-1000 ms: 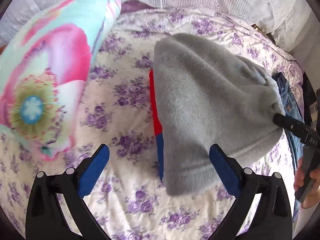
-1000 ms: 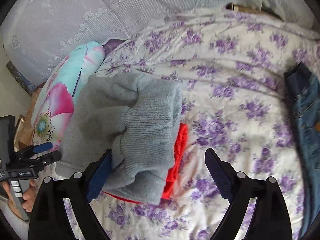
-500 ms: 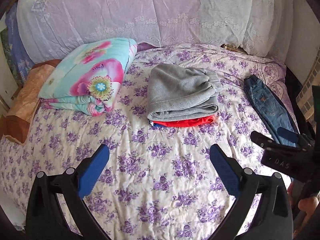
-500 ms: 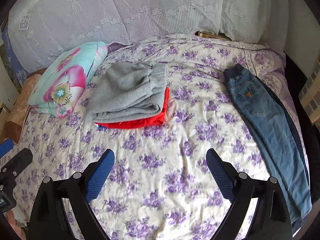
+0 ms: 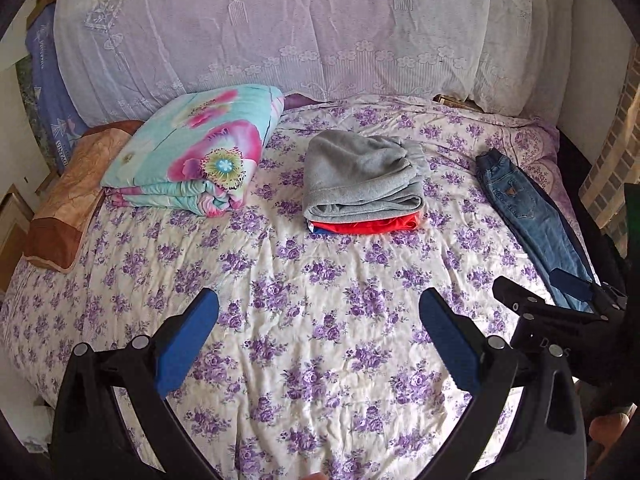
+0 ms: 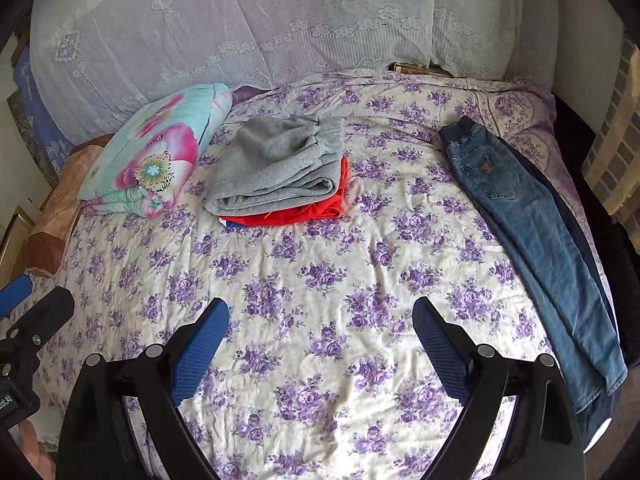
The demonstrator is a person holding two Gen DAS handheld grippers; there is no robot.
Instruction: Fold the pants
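Observation:
Folded grey pants (image 5: 362, 178) (image 6: 280, 168) lie on top of a folded red garment (image 5: 366, 226) (image 6: 304, 212) in a stack at the middle back of the bed. Blue jeans (image 5: 528, 216) (image 6: 532, 236) lie unfolded along the bed's right edge, over a dark garment (image 6: 584, 240). My left gripper (image 5: 318, 320) is open and empty above the bed's front. My right gripper (image 6: 320, 326) is open and empty too, and also shows in the left wrist view (image 5: 552, 292) over the jeans' lower end.
The bed has a purple-flowered sheet (image 5: 320, 300) (image 6: 320, 272). A folded flowered quilt (image 5: 192, 152) (image 6: 152, 160) lies at back left beside a brown pillow (image 5: 68, 204). A lace cover (image 5: 280, 32) hangs behind. A wall stands on the right.
Both grippers let go of the grey pants on the red garment and pulled back from the stack to the bed's front. They stay open.

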